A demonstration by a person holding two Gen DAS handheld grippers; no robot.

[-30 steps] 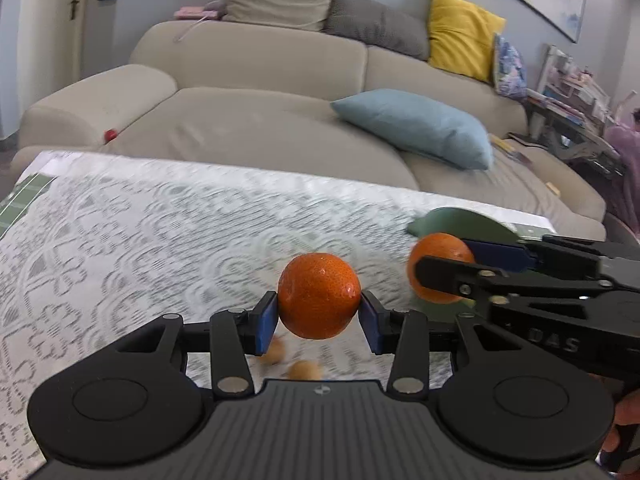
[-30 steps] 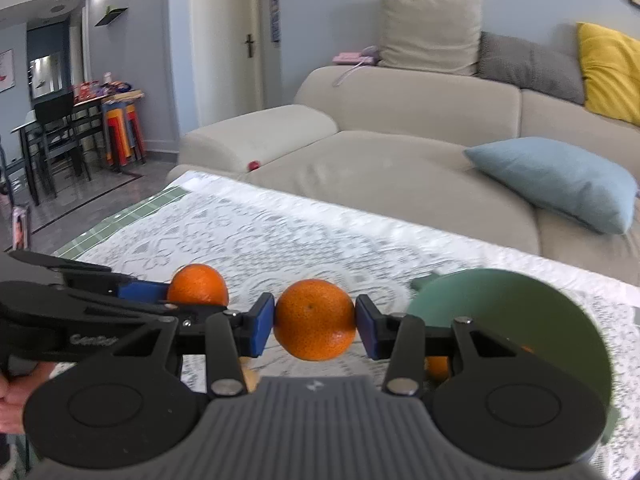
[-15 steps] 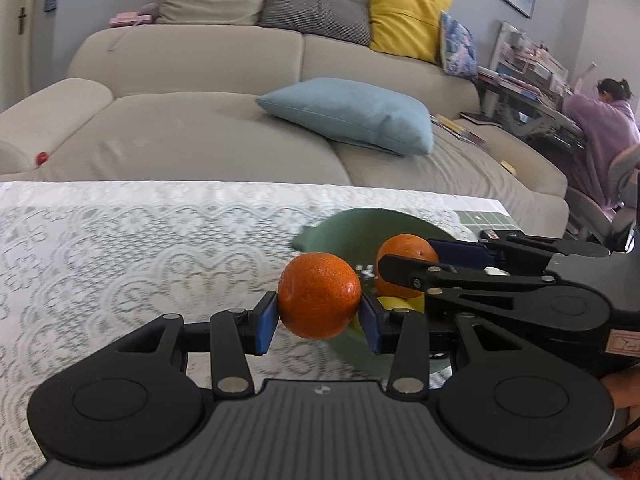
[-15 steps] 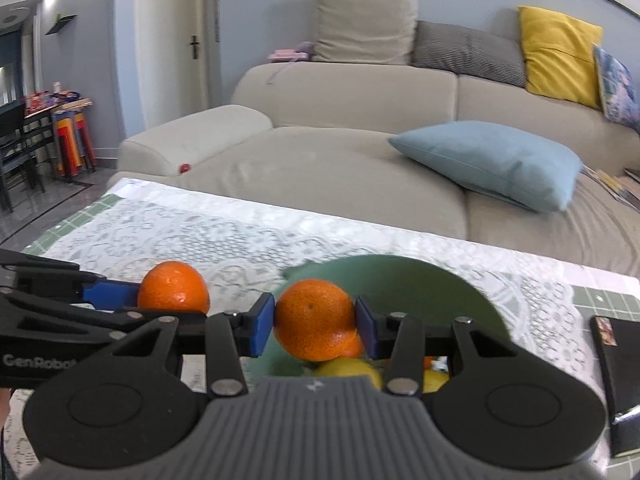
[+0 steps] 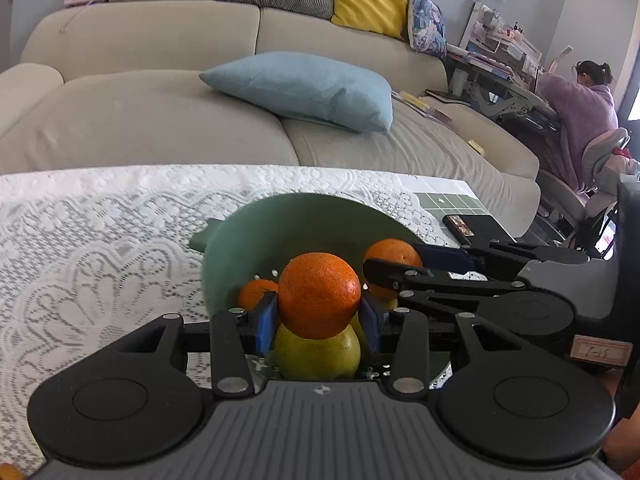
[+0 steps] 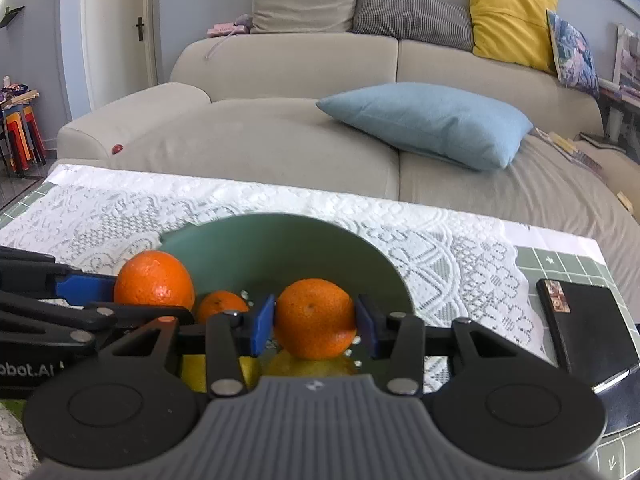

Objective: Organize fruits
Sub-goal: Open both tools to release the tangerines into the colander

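Two oranges over the green bowl, one in each gripper.

The left gripper (image 5: pixel 319 322) is clamped on its orange (image 5: pixel 319 295), blue pads (image 5: pixel 267 322) on the fruit's widest sides; the right gripper (image 6: pixel 315 326) grips the second orange (image 6: pixel 315 318) the same way. Both fruits hang above the green bowl (image 6: pixel 280 240), which sits toward the far right end of the lace-covered table (image 5: pixel 100 240). These look firm, light and round, likely to roll if dropped, so a squeeze across the middle suits them. Below wait a yellow-green fruit (image 5: pixel 316 354) and a small orange (image 6: pixel 222 306), crowding the landing spot. The two grippers sit close together and could bump. A dark phone (image 6: pixel 584 328) lies near the table's right edge.
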